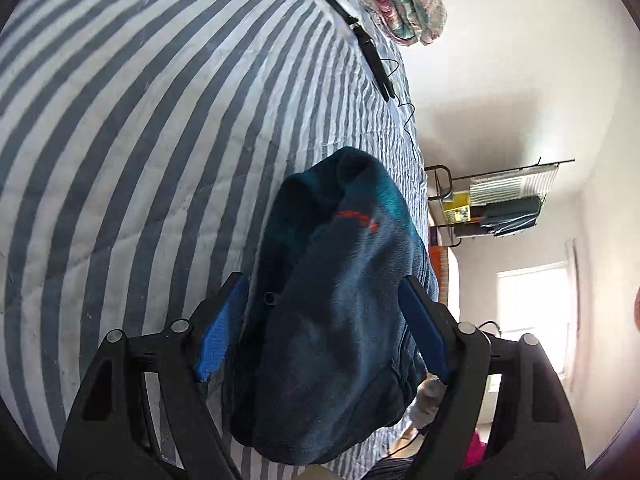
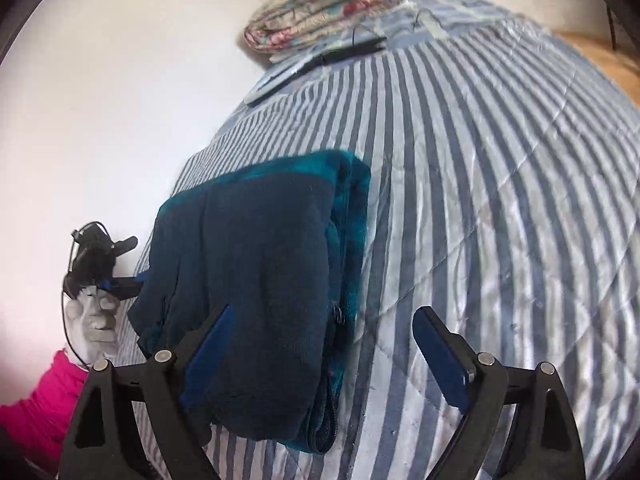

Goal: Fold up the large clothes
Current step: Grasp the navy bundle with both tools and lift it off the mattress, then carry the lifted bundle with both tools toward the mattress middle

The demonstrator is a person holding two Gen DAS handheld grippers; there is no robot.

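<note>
Two tongs, both with jaws apart and gripping nothing. The left tongs (image 1: 320, 328) straddle one folded dark-blue fleece jacket (image 1: 336, 320) without pressing it; the right tongs (image 2: 324, 356) hang over the jacket's near right edge. The jacket lies at the striped bedcover's (image 2: 500, 200) wall-side edge. Right of it, the cover is bare. Beyond it sits one folded floral blanket (image 2: 324, 12).

Probably a home bedroom: striped quilt (image 2: 500, 200), folded floral bedding (image 2: 328, 12).
</note>
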